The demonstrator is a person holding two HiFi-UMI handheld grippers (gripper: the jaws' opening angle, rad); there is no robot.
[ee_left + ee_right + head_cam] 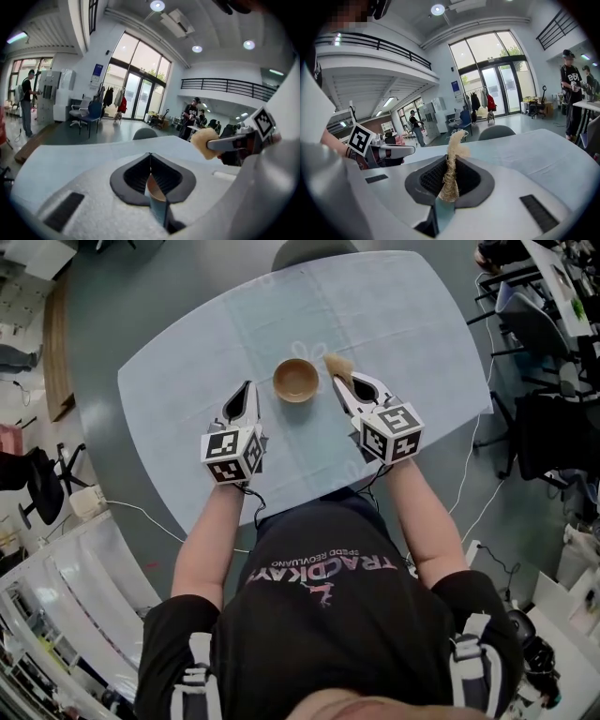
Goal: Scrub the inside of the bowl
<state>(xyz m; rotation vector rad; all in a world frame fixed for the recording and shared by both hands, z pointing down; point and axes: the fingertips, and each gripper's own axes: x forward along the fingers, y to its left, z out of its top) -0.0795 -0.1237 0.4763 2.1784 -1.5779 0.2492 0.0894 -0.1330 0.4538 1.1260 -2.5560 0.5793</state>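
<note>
The bowl (295, 380) is centred on the tabletop (403, 324). At its 3 o'clock the scrubber (336, 363) is clamped in the right gripper (340, 381), judged ready for entry. At 9 o'clock the left gripper (248, 387) is held closed and empty.

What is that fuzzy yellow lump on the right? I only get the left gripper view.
Observer: It is a scrubber made of straw-like fibres. The right gripper view shows it pinched between the shut jaws of the right gripper.
Operator: Is it inside the bowl yet?
Observer: No. In the head view it sits just outside the right side of the brown bowl, close to the rim.
Operator: Is there anything in the bowl?
Observer: From the head view it looks empty, standing on the pale blue cloth.
</note>
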